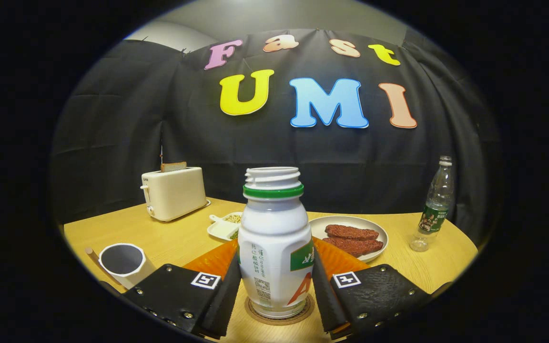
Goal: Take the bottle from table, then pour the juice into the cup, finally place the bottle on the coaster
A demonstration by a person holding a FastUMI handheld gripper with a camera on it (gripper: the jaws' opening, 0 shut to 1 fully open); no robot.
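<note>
The gripper (275, 281) has one finger on each side of the white bottle (274, 247), both flush against its body, so it appears closed on the bottle. The uncapped bottle stands upright on the round coaster (279, 312), in front of an orange mat (212, 259). Beyond lie a white cup (123, 263), a plate (350, 224) of reddish pieces, a small dish (224, 226), a toaster (174, 193) and a clear bottle (434, 205) on the wooden table (169, 233).

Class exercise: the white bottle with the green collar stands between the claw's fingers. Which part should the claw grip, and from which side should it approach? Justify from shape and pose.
Grip the white bottle on its broad, straight-sided lower body, approaching level from the front. It stands upright on the round coaster with its cap off, so the narrow threaded neck gives poor hold. The claw already flanks the body; whether both fingers press it is unclear.
</note>
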